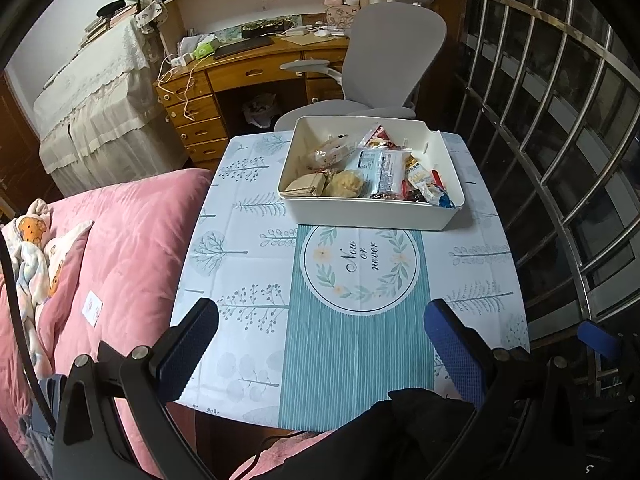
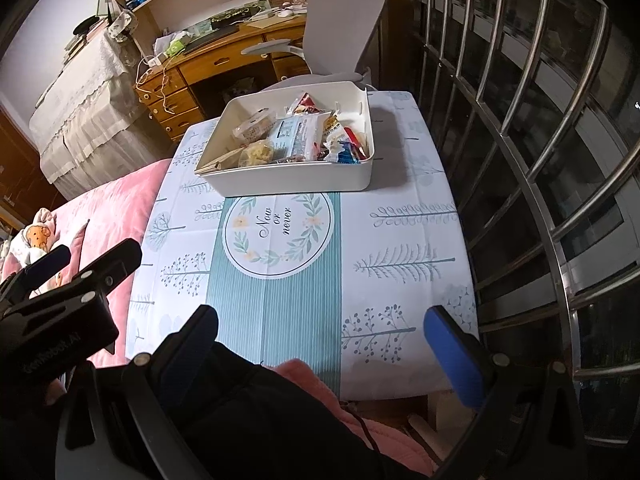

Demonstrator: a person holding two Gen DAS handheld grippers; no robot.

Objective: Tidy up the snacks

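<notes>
A white bin (image 1: 372, 212) stands at the far middle of the small table and holds several wrapped snacks (image 1: 380, 170). It also shows in the right wrist view (image 2: 296, 178) with the snacks (image 2: 292, 136) inside. My left gripper (image 1: 322, 312) is open and empty, held over the near part of the table, well short of the bin. My right gripper (image 2: 320, 318) is open and empty, also over the table's near edge. The left gripper's fingers (image 2: 116, 258) show at the left of the right wrist view.
The table wears a tree-print cloth (image 1: 248, 248) with a round "Now or never" mark (image 1: 360, 266). A pink quilted bed (image 1: 120, 248) lies to the left. A grey office chair (image 1: 384, 52) and wooden desk (image 1: 248, 68) stand behind. Metal window bars (image 1: 560, 140) run along the right.
</notes>
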